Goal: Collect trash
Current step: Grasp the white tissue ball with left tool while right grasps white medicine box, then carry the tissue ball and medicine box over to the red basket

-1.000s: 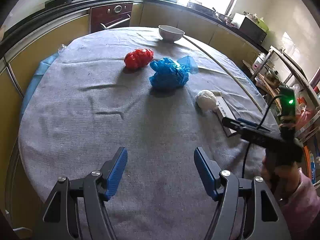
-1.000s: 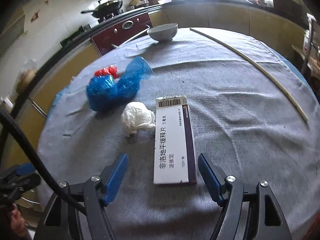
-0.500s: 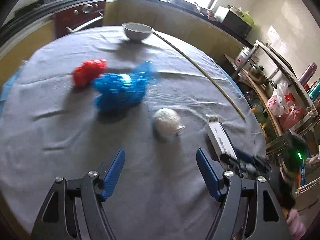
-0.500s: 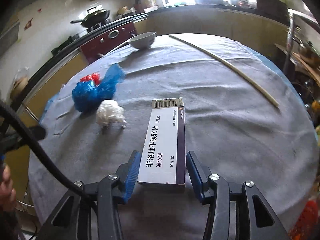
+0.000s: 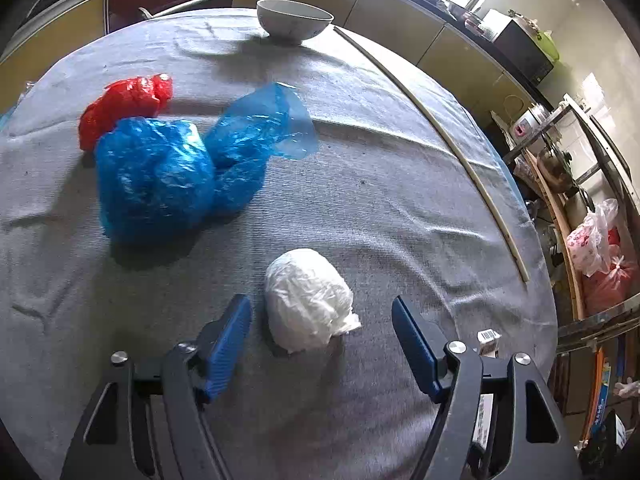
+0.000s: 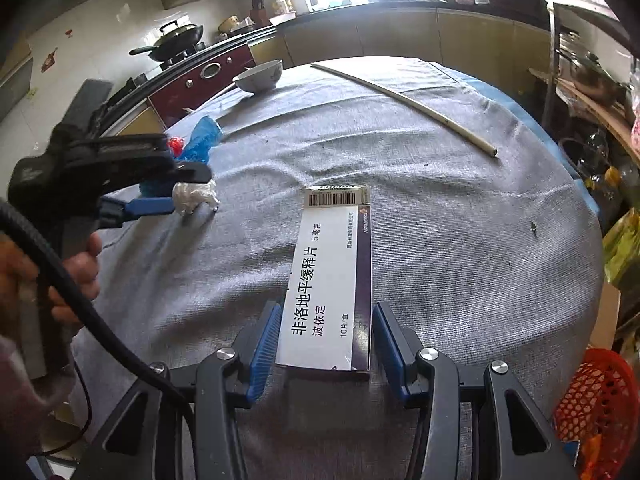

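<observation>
- Counting on the grey cloth-covered table (image 5: 400, 208): one white crumpled bag (image 5: 306, 300), one red plastic bag (image 5: 124, 106), blue plastic bags (image 5: 172, 168) (two bundles touching; cannot tell if separate), one medicine box (image 6: 330, 280), one bowl (image 5: 294, 20), one long pale stick (image 5: 436, 132).
- Red bag sits just behind the blue bundle, touching it. Bowl at the far table edge.
- Left gripper (image 5: 320, 344): jaws closing, white bag between the blue pads; a gap shows on both sides, so no grip.
- Right gripper (image 6: 324, 340): narrow opening, straddling the near end of the box. Left pad at the box edge, small gap at the right pad; cannot tell if it is clamped.
- Box lies flat near the table's near-right side, just right of the white bag.
- Box text: "非洛地平缓释片", "波依定", "5毫克", "10片/盒"; barcode on the far end flap. Small side print too fine to read.
- One orange mesh basket (image 6: 592, 408) off the table, lower right.
</observation>
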Tool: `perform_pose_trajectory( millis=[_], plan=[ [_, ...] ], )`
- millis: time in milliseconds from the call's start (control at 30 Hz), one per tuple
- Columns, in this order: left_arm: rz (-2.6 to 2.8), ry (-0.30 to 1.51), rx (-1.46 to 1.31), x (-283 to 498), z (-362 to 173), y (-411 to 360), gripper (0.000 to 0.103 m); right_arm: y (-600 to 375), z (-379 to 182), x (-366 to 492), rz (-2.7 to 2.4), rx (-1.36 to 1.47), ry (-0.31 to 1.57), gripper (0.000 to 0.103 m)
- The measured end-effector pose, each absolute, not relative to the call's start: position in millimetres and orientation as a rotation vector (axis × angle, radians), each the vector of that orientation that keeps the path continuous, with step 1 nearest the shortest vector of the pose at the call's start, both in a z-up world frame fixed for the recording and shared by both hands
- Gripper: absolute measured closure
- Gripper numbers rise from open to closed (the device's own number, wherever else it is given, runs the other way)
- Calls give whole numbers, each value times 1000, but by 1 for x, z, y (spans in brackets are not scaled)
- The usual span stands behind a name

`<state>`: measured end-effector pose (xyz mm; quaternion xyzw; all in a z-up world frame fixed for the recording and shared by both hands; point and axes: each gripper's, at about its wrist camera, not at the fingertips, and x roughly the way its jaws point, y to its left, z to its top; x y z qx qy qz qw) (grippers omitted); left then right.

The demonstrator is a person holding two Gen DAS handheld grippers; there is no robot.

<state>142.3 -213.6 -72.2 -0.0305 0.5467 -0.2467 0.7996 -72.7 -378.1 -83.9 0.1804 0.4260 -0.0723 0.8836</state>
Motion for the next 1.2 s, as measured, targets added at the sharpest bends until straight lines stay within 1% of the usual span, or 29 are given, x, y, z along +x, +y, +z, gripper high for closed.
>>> perform_pose_trajectory(
  millis=[33,67,100,133,167,233,300,467,500,533,567,633,833,1200],
  plan=[
    [-532,1180,-66,143,-75,-215,50,-377,-84,-72,-149,371,890,51],
    [-535,1196,-65,143,-78,-216,59,-375,-84,-70,-148,360,899,51],
    [-536,1190,-65,143,-77,-216,60,-374,-84,-69,-149,353,906,50],
    [-539,1182,-60,141,-76,-215,63,-374,-84,-68,-148,351,912,47],
    [-547,1188,-54,140,-76,-215,65,-374,-83,-67,-139,358,919,44],
    [-558,1193,-60,137,-77,-211,66,-376,-83,-65,-130,377,925,37],
    [-567,1192,-56,133,-75,-209,66,-377,-83,-60,-144,382,931,35],
    [-596,1172,-14,112,-66,-201,66,-373,-86,-48,-187,321,922,35],
    [-602,1163,-5,106,-63,-200,66,-372,-86,-47,-192,309,920,36],
    [-606,1157,1,101,-60,-197,66,-370,-86,-46,-201,293,919,47],
    [-609,1149,10,96,-57,-194,66,-369,-87,-46,-216,274,917,54],
    [-613,1133,29,88,-51,-189,66,-366,-87,-46,-233,238,917,54],
    [-622,1089,70,67,-36,-183,66,-368,-80,-64,-227,303,890,54],
    [-650,1010,111,22,-16,-184,66,-368,-49,-111,-237,348,786,54]
  ],
)
